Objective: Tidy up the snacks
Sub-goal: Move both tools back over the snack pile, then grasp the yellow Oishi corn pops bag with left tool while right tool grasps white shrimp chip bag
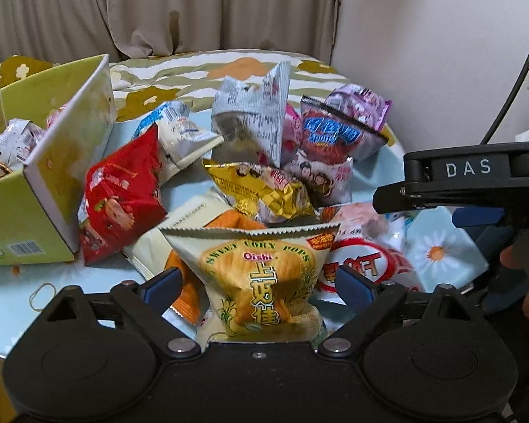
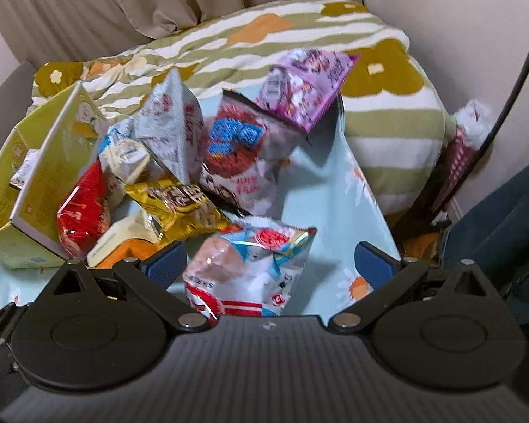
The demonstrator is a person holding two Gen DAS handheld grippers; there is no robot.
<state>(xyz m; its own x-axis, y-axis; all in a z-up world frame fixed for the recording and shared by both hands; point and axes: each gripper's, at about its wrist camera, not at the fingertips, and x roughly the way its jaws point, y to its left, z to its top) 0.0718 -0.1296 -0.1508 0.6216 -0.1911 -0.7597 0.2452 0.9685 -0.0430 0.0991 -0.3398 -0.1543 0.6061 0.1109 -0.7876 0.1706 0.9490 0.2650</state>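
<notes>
A pile of snack bags lies on a table with a light blue daisy cloth (image 1: 441,253). My left gripper (image 1: 261,283) is open, its blue pads on either side of a cream Oishi Sweet Corn Pops bag (image 1: 264,275) without pressing it. My right gripper (image 2: 269,264) is open around a white, pink and red snack bag (image 2: 247,268), and it shows at the right of the left wrist view (image 1: 476,179). Behind lie a red bag (image 1: 120,201), a gold bag (image 1: 264,190), a grey-white bag (image 1: 254,120) and a purple bag (image 2: 306,84). A yellow-green box (image 1: 42,162) at the left holds a few packets.
A rubber band (image 1: 42,294) lies on the cloth near the front left. A striped flowered quilt (image 2: 264,35) is heaped behind the table, with beige curtains (image 1: 158,7) and a wall beyond. A black cable (image 2: 518,70) hangs at the right.
</notes>
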